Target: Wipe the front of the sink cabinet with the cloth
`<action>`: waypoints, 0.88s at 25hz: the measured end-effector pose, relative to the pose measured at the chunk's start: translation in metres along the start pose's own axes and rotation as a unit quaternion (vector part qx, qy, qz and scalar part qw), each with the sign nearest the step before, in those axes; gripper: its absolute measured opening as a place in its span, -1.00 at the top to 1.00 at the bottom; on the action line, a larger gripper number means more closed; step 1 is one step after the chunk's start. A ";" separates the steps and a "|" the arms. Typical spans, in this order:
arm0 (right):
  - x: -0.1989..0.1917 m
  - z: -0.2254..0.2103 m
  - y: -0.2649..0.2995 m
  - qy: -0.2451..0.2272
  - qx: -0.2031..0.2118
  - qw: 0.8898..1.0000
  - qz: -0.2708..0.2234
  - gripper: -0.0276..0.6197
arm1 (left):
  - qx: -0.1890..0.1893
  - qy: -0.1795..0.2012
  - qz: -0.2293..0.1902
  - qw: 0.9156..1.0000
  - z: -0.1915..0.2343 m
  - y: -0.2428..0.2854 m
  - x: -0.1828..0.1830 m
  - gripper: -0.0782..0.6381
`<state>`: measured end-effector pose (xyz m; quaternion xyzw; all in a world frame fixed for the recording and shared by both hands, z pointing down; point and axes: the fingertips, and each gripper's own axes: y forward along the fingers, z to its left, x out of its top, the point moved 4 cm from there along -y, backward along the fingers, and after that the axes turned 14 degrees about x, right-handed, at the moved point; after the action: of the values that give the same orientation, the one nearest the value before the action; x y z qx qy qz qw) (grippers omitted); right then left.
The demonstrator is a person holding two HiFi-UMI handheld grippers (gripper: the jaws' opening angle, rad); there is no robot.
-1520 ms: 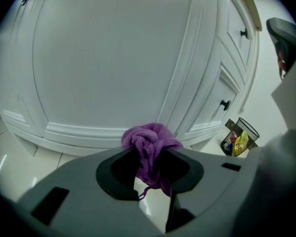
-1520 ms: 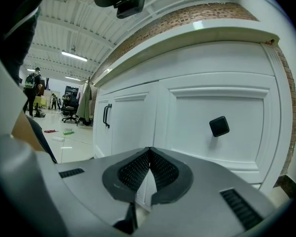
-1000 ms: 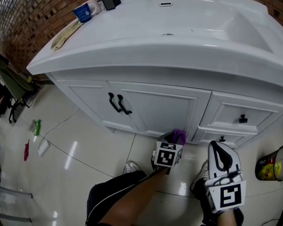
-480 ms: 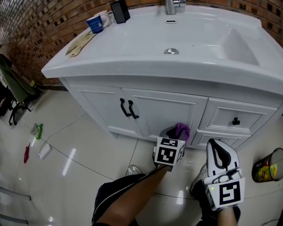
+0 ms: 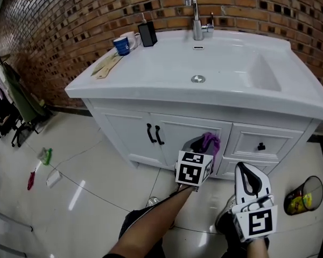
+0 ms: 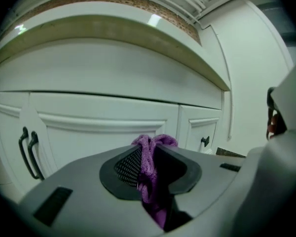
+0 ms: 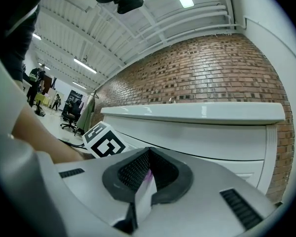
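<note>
The white sink cabinet [image 5: 185,127] fills the middle of the head view, with two black door handles [image 5: 155,134] and a drawer [image 5: 262,142] on its right. My left gripper [image 5: 203,145] is shut on a purple cloth [image 5: 209,141], held in front of the door's lower right part. In the left gripper view the purple cloth [image 6: 150,164] bunches between the jaws, and the cabinet door [image 6: 103,132] lies just ahead; contact cannot be made out. My right gripper [image 5: 251,179] hangs lower at the right, shut on nothing and away from the cabinet.
On the sink top [image 5: 151,71] stand a tap [image 5: 196,14], a blue mug [image 5: 121,45], a white mug [image 5: 132,38] and a black holder [image 5: 147,34]. A waste bin [image 5: 300,195] stands at the right on the tiled floor. Small items [image 5: 45,156] and hanging clothes [image 5: 19,102] are at left.
The head view has tilted up, showing more of the brick wall. My left gripper with the cloth has risen from the cabinet's base to the lower door. The right gripper has barely moved.
</note>
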<state>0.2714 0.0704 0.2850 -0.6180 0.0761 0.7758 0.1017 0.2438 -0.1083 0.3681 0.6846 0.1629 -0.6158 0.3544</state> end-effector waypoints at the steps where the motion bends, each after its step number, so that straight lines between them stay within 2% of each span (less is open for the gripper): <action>1: 0.005 0.001 -0.001 -0.002 -0.001 1.000 -0.004 0.91 | 0.001 0.002 -0.008 1.000 0.001 -0.003 0.010 0.55; 11: 0.031 0.010 -0.009 -0.013 0.002 1.000 -0.027 0.91 | 0.020 0.013 -0.054 0.998 0.013 -0.036 0.062 0.55; 16: 0.035 0.014 -0.008 -0.011 0.005 0.999 -0.031 0.91 | 0.045 0.023 -0.095 0.994 0.026 -0.052 0.086 0.55; 22: 0.028 0.017 -0.003 -0.013 0.012 0.999 -0.029 0.91 | 0.063 0.010 -0.122 0.990 0.037 -0.051 0.081 0.55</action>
<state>0.2503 0.0791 0.2618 -0.6082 0.0658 0.7798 0.1327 0.1985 -0.1160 0.2767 0.6866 0.2100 -0.6565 0.2311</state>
